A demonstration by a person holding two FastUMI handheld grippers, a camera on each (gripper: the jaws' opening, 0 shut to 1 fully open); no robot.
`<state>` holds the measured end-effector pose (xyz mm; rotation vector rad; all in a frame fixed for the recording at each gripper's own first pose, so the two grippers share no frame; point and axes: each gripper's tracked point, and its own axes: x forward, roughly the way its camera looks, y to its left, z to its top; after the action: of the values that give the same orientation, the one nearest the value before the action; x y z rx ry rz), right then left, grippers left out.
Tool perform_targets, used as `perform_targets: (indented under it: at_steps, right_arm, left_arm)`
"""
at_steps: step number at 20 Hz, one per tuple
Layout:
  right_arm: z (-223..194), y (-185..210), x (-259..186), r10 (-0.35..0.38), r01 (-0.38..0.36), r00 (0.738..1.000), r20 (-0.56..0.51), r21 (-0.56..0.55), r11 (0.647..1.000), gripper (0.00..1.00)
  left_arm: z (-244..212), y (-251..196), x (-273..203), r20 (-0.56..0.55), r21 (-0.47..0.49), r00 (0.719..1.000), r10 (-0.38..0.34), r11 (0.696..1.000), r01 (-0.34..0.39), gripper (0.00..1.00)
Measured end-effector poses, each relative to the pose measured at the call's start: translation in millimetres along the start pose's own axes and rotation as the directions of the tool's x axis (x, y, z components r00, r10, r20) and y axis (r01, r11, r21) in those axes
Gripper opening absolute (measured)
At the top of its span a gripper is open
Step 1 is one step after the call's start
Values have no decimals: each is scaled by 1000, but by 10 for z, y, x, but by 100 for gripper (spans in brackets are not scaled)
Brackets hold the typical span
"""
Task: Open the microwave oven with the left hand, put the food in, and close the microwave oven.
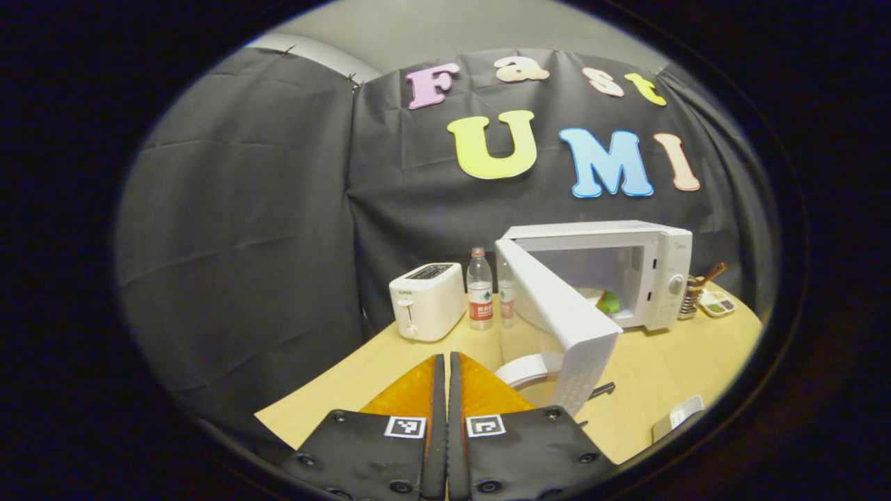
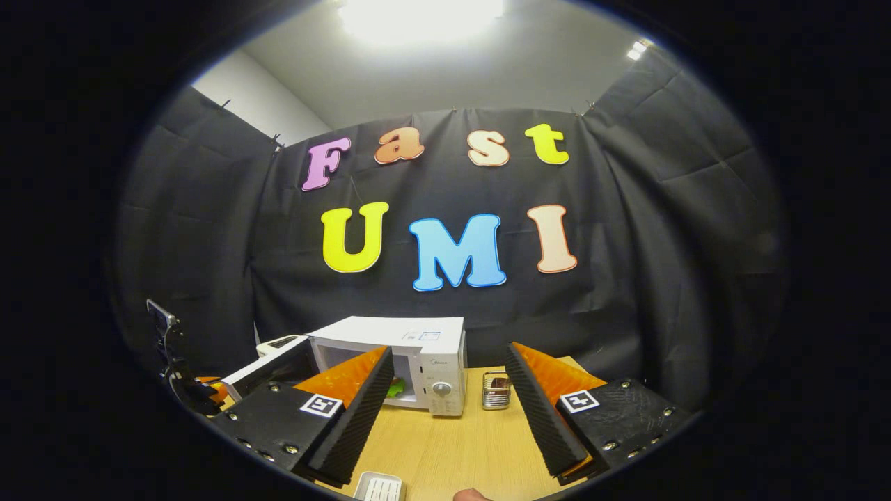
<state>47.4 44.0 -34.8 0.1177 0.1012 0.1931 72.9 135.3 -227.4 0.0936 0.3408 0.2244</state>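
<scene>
At the back of the wooden table [image 1: 668,362], against the booth wall, stands the microwave oven [image 1: 651,275], a rigid white box that looks heavy enough to stay put when its door is pushed. Its door [image 1: 560,323] hangs swung wide open toward the left gripper view's camera; it is a stiff hinged panel, light to swing, and I judge it is best moved by pressing flat on its outer face near the free edge, far from the hinge, since the smooth surface offers little to pinch. Inside the cavity lies the food [image 1: 608,301], a small green item, possibly on a plate, though the view is too distant to be sure; it seems light and already in place. So the closing step is what remains.

Left gripper [image 1: 446,376] has its fingers pressed together, nothing between them, and hangs short of the door without touching it. Right gripper [image 2: 449,410] is spread wide and empty, held above the table in front of the oven.
</scene>
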Motion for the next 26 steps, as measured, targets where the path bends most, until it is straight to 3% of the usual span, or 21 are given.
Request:
perform_targets:
  at_steps: [6, 11, 19, 26]
  right_arm:
    - [-102, -210, -235, -11, 12, 1000, -30, 35, 999, 98]
    - [-217, -345, -261, -68, 71, 996, -57, 53, 996, 98]
    - [-139, -243, 66, -124, 126, 992, -31, 69, 990, 98]
    - [-178, -165, 355, -174, 175, 984, -28, 48, 983, 98]
  left_arm:
    - [178, -522, -17, 16, 29, 997, -75, 997, 74, 7]
    - [211, -986, 130, 7, 40, 985, -171, 984, 171, 7]
    - [422, -1736, 551, 4, 35, 928, -372, 928, 371, 7]
    - [556, -2087, 1078, -9, 58, 888, -459, 886, 459, 7]
